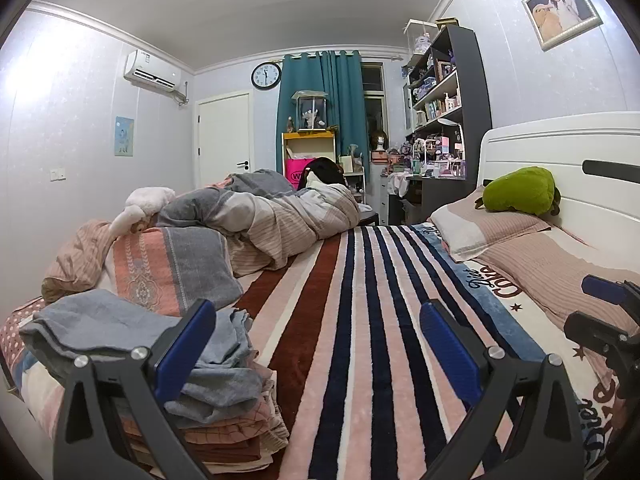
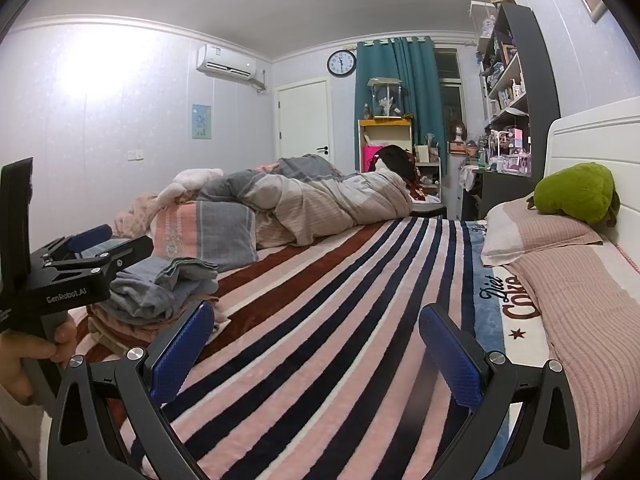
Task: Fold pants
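Note:
Grey-blue pants (image 1: pixel 116 328) lie loosely bunched on top of a stack of folded clothes (image 1: pixel 224 436) at the left side of the bed. They also show in the right wrist view as the pants (image 2: pixel 160 284). My left gripper (image 1: pixel 318 348) is open just right of the stack, its left pad (image 1: pixel 186 354) in front of the pants, with only striped blanket between the fingers. A hand (image 2: pixel 36 356) holds the left gripper (image 2: pixel 114 242). My right gripper (image 2: pixel 316 354) is open and empty above the striped blanket (image 2: pixel 320 320), and appears at the edge as the right gripper (image 1: pixel 600 312).
A rumpled duvet (image 1: pixel 272 216) and a patterned cushion (image 1: pixel 172 272) fill the far left of the bed. Pillows (image 1: pixel 488 228) and a green plush toy (image 1: pixel 518 190) lie by the white headboard (image 1: pixel 560 144) on the right. A shelf unit (image 1: pixel 452 120) stands beyond.

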